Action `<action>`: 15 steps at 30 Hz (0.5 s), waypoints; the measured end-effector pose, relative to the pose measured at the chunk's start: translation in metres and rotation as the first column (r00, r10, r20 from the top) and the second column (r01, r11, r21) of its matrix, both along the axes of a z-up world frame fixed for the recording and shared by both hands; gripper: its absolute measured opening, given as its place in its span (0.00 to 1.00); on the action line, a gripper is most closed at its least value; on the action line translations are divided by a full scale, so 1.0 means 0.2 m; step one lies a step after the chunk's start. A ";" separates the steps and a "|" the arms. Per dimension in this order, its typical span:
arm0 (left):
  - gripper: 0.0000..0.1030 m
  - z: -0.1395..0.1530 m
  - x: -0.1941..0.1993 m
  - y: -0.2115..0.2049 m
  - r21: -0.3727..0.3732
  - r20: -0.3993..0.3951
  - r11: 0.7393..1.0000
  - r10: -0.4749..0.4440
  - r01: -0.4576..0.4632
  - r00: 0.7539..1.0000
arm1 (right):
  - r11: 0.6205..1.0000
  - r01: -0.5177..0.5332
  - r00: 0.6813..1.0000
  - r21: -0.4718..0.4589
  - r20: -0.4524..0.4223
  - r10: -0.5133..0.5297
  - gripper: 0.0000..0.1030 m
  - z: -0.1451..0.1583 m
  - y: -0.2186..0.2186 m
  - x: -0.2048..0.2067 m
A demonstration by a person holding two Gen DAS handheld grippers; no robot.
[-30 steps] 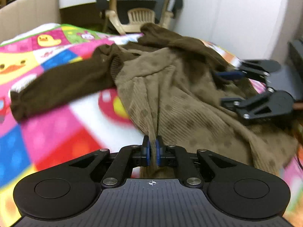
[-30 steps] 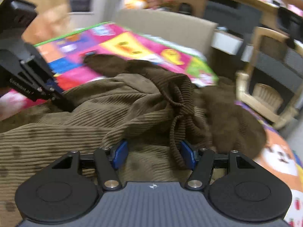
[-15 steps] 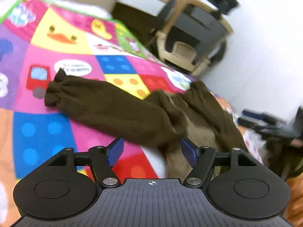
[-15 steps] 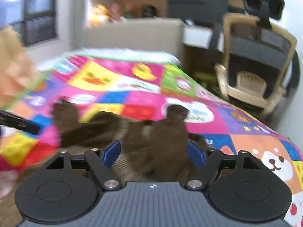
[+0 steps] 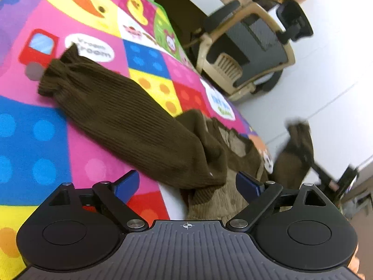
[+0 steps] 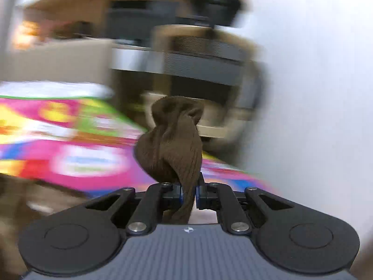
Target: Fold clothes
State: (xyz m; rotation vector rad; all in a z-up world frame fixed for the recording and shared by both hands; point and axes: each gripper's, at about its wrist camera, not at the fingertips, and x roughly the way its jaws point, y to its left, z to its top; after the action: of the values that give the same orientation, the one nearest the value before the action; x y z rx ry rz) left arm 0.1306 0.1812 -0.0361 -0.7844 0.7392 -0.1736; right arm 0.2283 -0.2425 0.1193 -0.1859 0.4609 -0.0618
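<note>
Sleeve lift, mid-fold
Right tool (image 6: 188, 193) pinches one sleeve (image 6: 172, 144) up; left tool (image 5: 186, 183) spread over the other sleeve (image 5: 121, 121). Next: probably lay it across.

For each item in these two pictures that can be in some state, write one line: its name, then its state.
left gripper: jaws open, holding nothing.
right gripper: jaws shut on a sleeve.
held sleeve: bunched, lifted off the mat.
other sleeve: lying stretched out flat on the mat.
sweater body: crumpled, not folded.
play mat: spread flat under the sweater.
</note>
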 end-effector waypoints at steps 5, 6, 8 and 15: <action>0.91 0.01 -0.01 0.04 0.024 -0.008 0.995 0.099 -0.098 0.995 | 0.996 0.060 0.997 0.072 -0.052 -0.056 0.40 -0.11 -0.22 -0.12; 0.91 0.02 -0.02 0.05 0.052 -0.001 0.990 0.129 -0.128 0.992 | 0.994 0.065 0.996 0.092 -0.063 -0.059 0.45 -0.13 -0.25 -0.15; 0.91 0.05 -0.01 0.08 0.119 -0.005 0.974 0.197 -0.195 0.980 | 0.990 0.067 0.995 0.123 -0.076 -0.058 0.61 -0.16 -0.30 -0.21; 0.80 0.00 0.14 0.13 0.272 -0.052 0.897 0.375 -0.349 0.925 | 0.965 -0.076 0.997 0.251 -0.008 0.080 0.98 -0.08 -0.13 -0.41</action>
State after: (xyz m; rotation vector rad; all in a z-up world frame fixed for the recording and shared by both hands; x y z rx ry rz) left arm 0.1595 0.2062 -0.0357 -0.6707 0.6826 0.2996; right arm 0.1466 -0.2692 0.1042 0.0447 0.4747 0.0757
